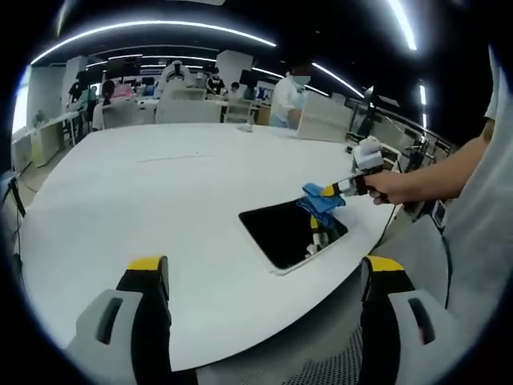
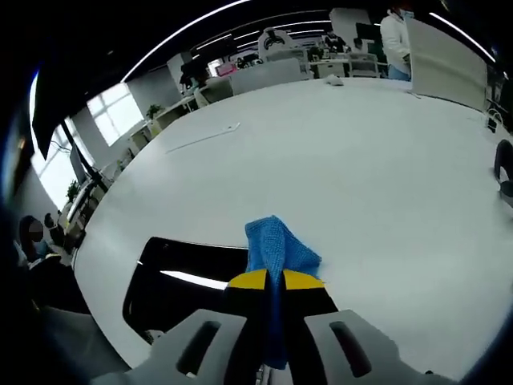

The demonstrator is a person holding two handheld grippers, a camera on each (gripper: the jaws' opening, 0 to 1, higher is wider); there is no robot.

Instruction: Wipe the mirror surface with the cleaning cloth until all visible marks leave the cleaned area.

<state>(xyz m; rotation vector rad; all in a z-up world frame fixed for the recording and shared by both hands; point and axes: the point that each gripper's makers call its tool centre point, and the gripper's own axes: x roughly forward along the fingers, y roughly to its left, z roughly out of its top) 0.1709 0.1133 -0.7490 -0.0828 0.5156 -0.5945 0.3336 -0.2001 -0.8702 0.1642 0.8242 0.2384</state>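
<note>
In the left gripper view, the left tool (image 1: 264, 277) sat at six o'clock with its two yellow-tipped jaws spread wide and nothing between them. Past it lay the big white desk (image 1: 160, 192). The mirror (image 1: 290, 233), a dark flat sheet with a pale edge, lay on the desk near the rim at about four o'clock. The right tool (image 1: 330, 191) came in from three o'clock, held by a hand (image 1: 385, 186), and it pressed the blue cloth (image 1: 321, 202) down at the far corner of the mirror. In the right gripper view, the right tool (image 2: 276, 281) rose from six o'clock with its jaws almost together, pinching the cloth (image 2: 276, 249) between them. The cloth stuck up past the yellow tips as a small blue bunch. The mirror (image 2: 184, 285) showed as a dark shape at about eight o'clock, just beside the tool, with a thin bright streak of light on it. The mirror looked too dark and small to tell if any marks were on it. Far off at twelve o'clock were people (image 1: 287, 96) and more desks.
</note>
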